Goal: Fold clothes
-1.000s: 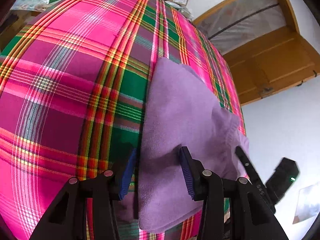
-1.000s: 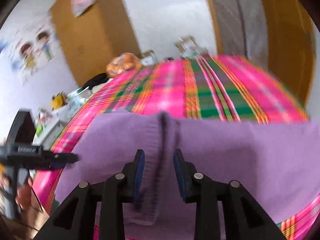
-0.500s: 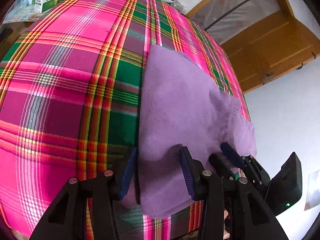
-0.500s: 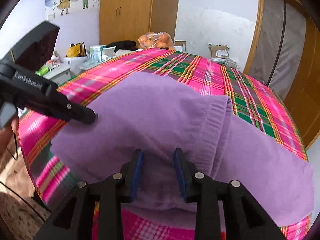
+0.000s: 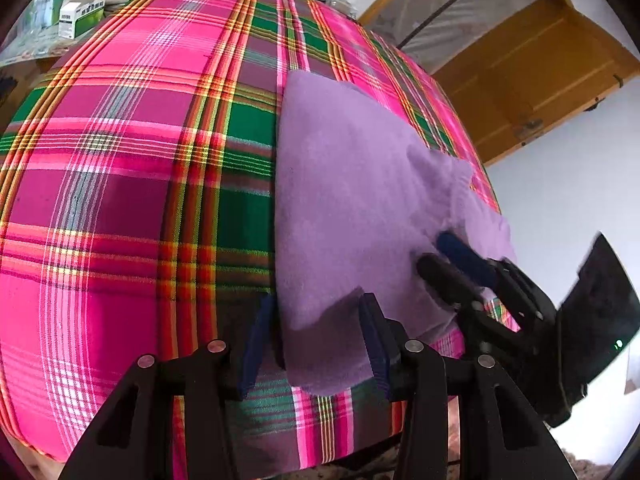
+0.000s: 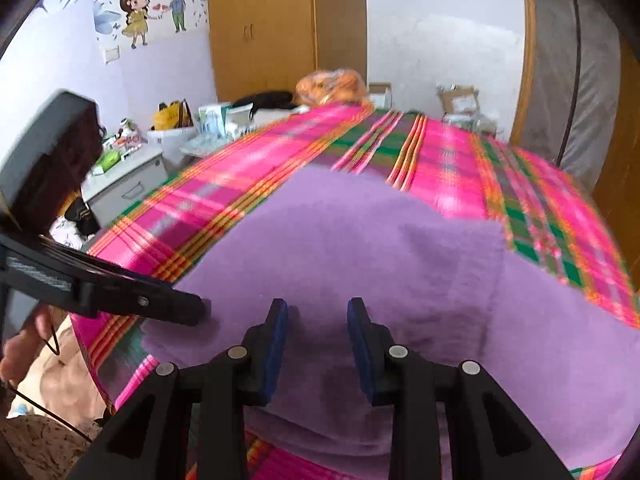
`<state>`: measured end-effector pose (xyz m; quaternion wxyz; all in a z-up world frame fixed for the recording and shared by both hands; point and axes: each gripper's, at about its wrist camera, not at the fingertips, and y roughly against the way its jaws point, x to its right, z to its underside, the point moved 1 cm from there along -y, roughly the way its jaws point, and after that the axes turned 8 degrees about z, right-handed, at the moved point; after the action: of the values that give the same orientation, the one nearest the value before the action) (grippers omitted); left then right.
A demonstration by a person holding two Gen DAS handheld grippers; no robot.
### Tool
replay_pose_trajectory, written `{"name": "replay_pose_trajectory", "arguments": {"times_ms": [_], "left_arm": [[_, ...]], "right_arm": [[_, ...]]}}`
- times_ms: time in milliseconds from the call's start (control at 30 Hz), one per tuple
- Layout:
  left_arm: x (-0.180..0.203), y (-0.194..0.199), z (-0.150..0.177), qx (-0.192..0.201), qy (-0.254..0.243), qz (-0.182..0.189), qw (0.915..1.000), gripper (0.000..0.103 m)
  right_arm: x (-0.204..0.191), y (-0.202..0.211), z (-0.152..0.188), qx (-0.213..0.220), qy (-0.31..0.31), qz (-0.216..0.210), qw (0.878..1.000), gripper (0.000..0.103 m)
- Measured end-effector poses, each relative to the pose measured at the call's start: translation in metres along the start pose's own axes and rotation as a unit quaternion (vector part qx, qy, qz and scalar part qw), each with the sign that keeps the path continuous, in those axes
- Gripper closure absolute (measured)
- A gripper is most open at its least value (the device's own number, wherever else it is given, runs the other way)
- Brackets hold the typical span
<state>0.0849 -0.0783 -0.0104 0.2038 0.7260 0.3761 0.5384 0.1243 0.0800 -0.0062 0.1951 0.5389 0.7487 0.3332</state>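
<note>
Purple garment (image 5: pixel 352 200) lies on the plaid bed (image 5: pixel 120 200); left gripper (image 5: pixel 316 344) and right gripper (image 6: pixel 316 344) each straddle its near hem, contact unclear.

The purple garment (image 5: pixel 352 184) is a soft, matt cloth with a fuzzy, fleece-like nap. It lies on a woven plaid cover (image 5: pixel 132 184) of pink, green and orange with a faint sheen. The left tongs (image 5: pixel 316 344) and right tongs (image 6: pixel 318 344) are matt black plastic with ribbed blue pads (image 5: pixel 370 336) and bright metal rivets; the doors (image 6: pixel 260 28) are smooth, satin wood.
</note>
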Motion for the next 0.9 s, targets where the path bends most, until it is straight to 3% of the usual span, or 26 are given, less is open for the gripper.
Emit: {"name": "replay_pose_trajectory", "arguments": {"times_ms": [233, 467, 633, 900], "left_arm": [[-0.004, 0.005, -0.002, -0.014, -0.001, 0.020, 0.9997, 0.057], [0.000, 0.021, -0.022, 0.017, -0.005, 0.037, 0.9992, 0.057], [0.006, 0.028, -0.044, 0.034, -0.021, 0.033, 0.9986, 0.057], [0.020, -0.007, -0.074, 0.023, -0.048, 0.016, 0.9984, 0.057]], "right_arm": [[0.001, -0.003, 0.001, -0.015, -0.004, -0.007, 1.000, 0.072], [0.031, -0.002, -0.027, -0.010, -0.063, -0.017, 0.998, 0.072], [0.065, 0.005, -0.034, -0.007, -0.102, -0.006, 0.995, 0.072], [0.075, -0.017, -0.053, -0.008, -0.071, 0.041, 0.997, 0.072]]}}
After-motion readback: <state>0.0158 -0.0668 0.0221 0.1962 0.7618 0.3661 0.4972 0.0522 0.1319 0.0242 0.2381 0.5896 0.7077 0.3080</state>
